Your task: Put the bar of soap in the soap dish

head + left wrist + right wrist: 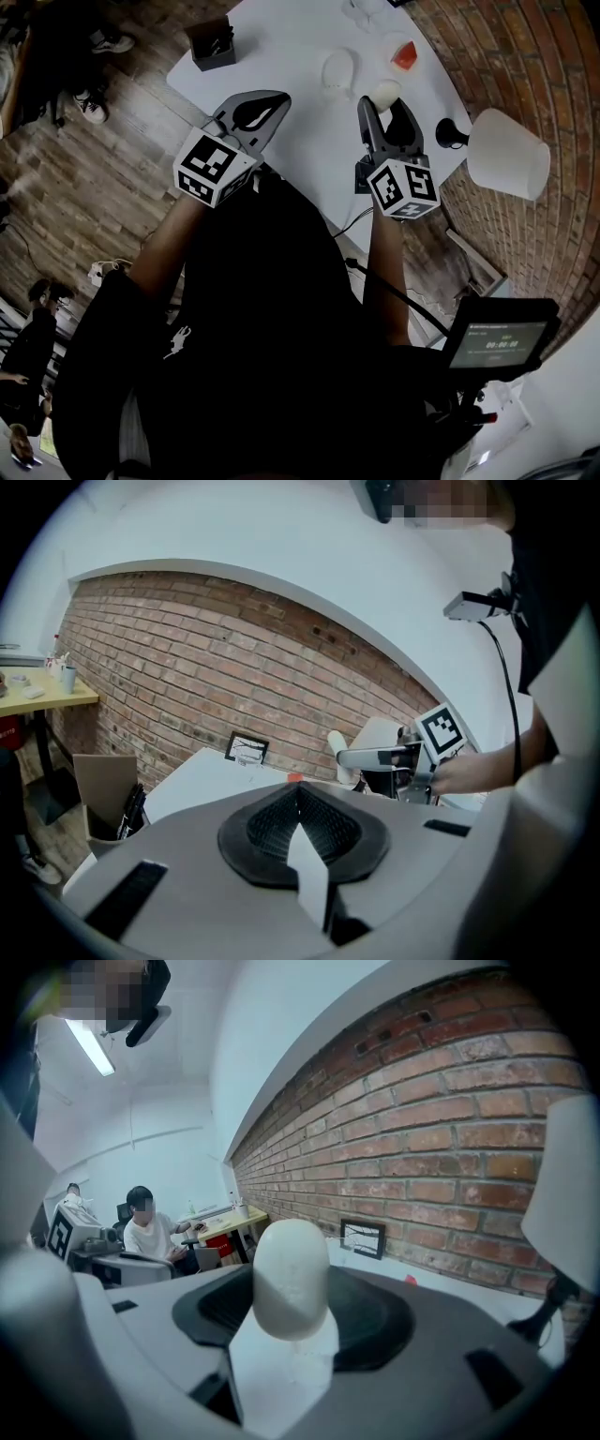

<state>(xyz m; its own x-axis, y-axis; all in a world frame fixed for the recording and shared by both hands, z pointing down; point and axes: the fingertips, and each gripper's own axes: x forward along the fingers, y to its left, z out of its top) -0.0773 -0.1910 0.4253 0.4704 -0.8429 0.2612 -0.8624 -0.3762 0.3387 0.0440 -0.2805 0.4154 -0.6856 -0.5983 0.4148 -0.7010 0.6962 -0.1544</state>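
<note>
Right gripper (281, 1354) pinches soap bar (292, 1274) by one end, left gripper (302, 829) closed on nothing; I worry it slips out before the soap dish (338, 73)

Both forearms are reaching forward side by side. The left gripper (261, 111) is hovering with its jaws pressed together, nothing between them. The right gripper (385, 105), near it, is clamping a bar of soap (292, 1274) between its jaws.

No text can be read with certainty. The small screen (502, 342) at the near right shows a line of timer-like digits with colons, too blurred to read. The framed card (247, 749) on the tabletop by the brick wall bears illegible markings.
</note>
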